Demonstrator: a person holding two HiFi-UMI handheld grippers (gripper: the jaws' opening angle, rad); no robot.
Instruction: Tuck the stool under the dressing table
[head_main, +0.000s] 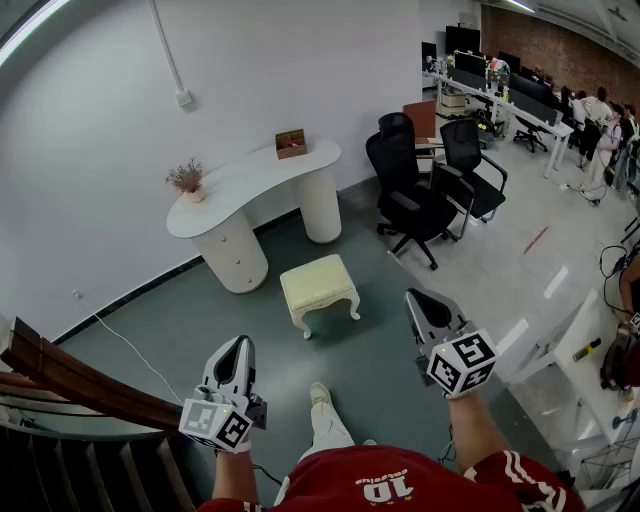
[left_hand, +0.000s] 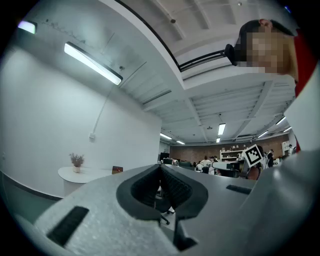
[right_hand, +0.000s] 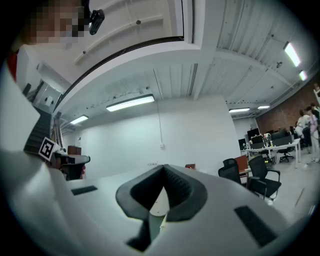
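A cream padded stool with curved legs stands on the grey floor, out in front of the white curved dressing table at the wall. My left gripper is shut and empty, held level well short of the stool, at its near left. My right gripper is shut too, with nothing in it, level with the stool's right side and apart from it. In the left gripper view the dressing table shows far off at the left, and the closed left gripper fills the bottom. The right gripper looks at the white wall.
On the dressing table are a small dried-flower pot and a brown box. Black office chairs stand right of the table. A wooden stair rail runs at the lower left, a white cable lies on the floor, and a white desk is at right.
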